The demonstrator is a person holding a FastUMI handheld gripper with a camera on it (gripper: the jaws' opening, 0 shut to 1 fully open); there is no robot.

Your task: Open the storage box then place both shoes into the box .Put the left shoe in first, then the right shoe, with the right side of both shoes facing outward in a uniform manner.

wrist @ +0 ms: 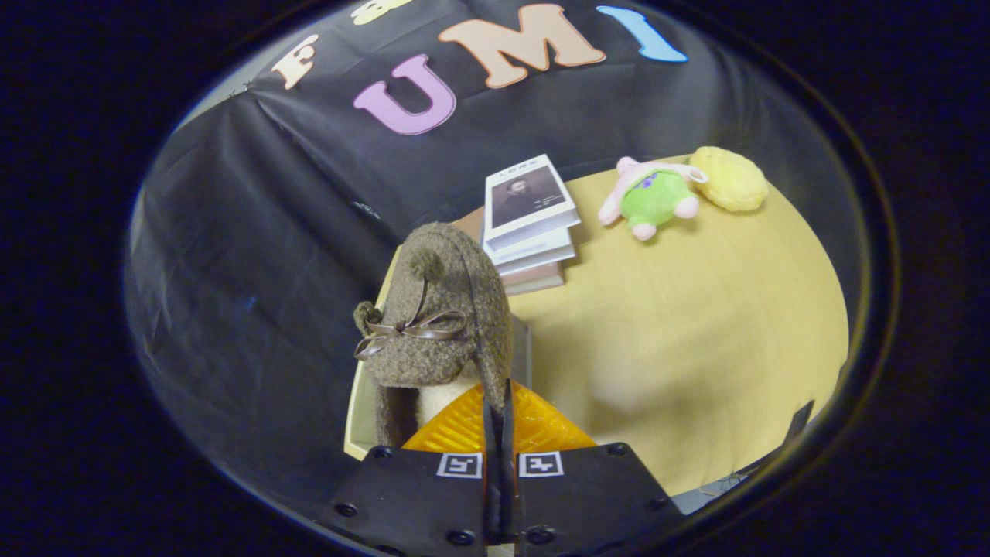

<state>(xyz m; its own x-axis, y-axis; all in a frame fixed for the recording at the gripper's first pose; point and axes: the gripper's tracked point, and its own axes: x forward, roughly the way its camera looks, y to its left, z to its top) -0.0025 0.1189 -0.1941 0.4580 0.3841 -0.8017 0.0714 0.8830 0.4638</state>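
My gripper (499, 410) is shut on a brown fleecy shoe (445, 309), pinching a thin edge of its rim between the two fingers. The shoe rises just ahead of the fingers, tilted up and away, with a pompom near its top and a brown ribbon bow (410, 331) across its front. Pale lining (442, 396) shows at its lower opening. It hangs over the left edge of the yellow table (696, 325). A narrow grey upright piece (523, 348) shows right behind the shoe; I cannot tell what it is.
A stack of books (530, 224) lies beyond the shoe at the table's back. Further right along the back sit a green and pink plush toy (653, 199) and a yellow plush (731, 179). Black cloth hangs behind and left of the table.
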